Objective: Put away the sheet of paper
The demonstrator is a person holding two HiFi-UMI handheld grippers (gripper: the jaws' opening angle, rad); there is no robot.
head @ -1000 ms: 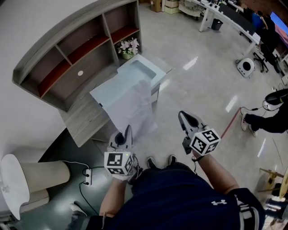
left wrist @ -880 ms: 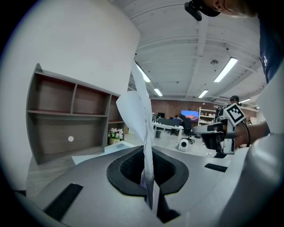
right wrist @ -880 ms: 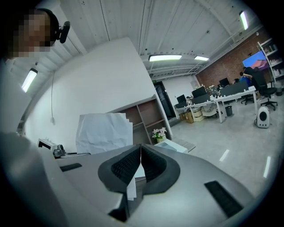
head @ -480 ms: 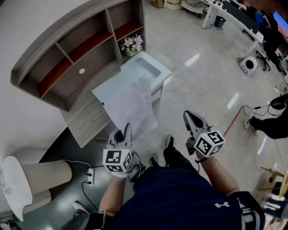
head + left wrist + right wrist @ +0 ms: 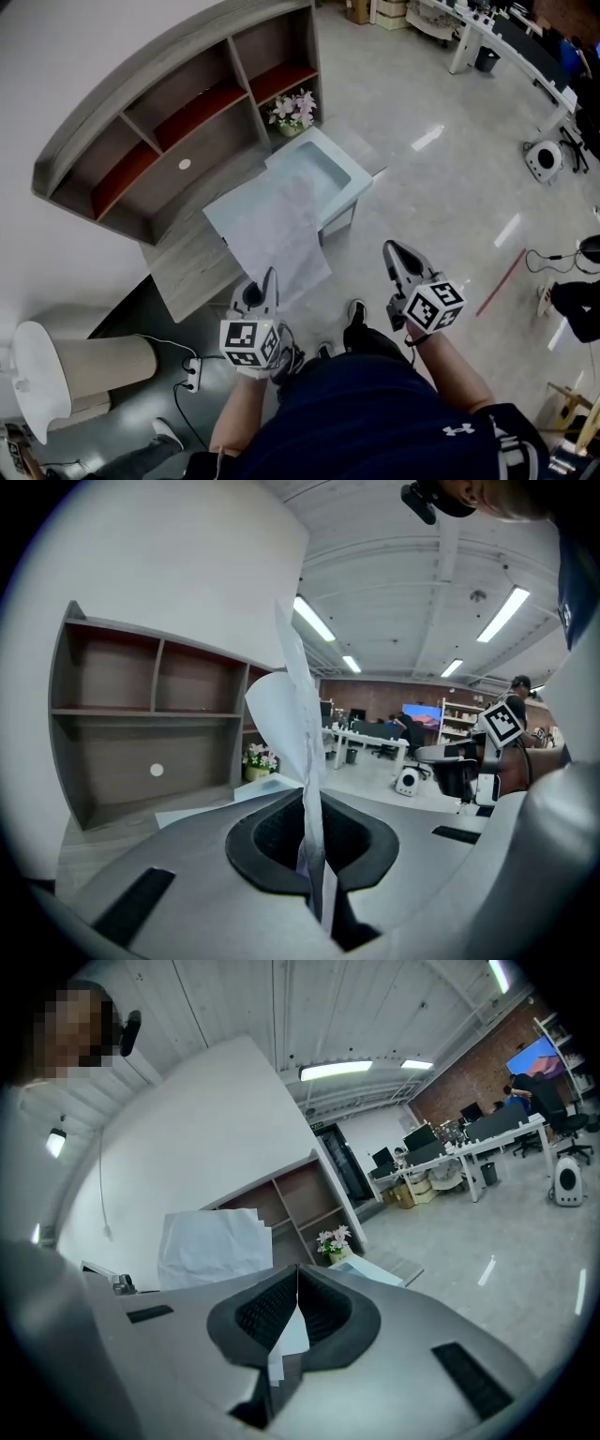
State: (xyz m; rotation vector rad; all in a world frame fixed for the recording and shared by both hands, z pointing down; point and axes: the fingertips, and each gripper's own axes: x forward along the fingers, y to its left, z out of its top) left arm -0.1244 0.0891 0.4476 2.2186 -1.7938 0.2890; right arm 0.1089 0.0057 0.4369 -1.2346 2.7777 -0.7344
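Observation:
A white sheet of paper [image 5: 277, 234] stands up from my left gripper [image 5: 269, 277], which is shut on its lower edge. In the left gripper view the sheet [image 5: 295, 714] rises edge-on from between the closed jaws of that gripper [image 5: 307, 794]. My right gripper [image 5: 392, 251] hovers to the right at about the same height, apart from the sheet, with its jaws together. The right gripper view shows this gripper [image 5: 298, 1274] closed, the sheet [image 5: 214, 1246] off to its left, and a small white bit low between the jaws; I cannot tell what it is.
A grey shelf unit [image 5: 178, 103] with red-lined compartments stands ahead against the white wall. Below it are a grey desk top [image 5: 183, 262], a pale glass-topped stand [image 5: 328, 169] and a pot of flowers [image 5: 295, 105]. A power strip [image 5: 192, 372] lies on the floor at left.
The shelf and stand have slid a little right and down in the head view as the person stepped. The left gripper still holds the sheet upright; the right gripper stayed beside it.

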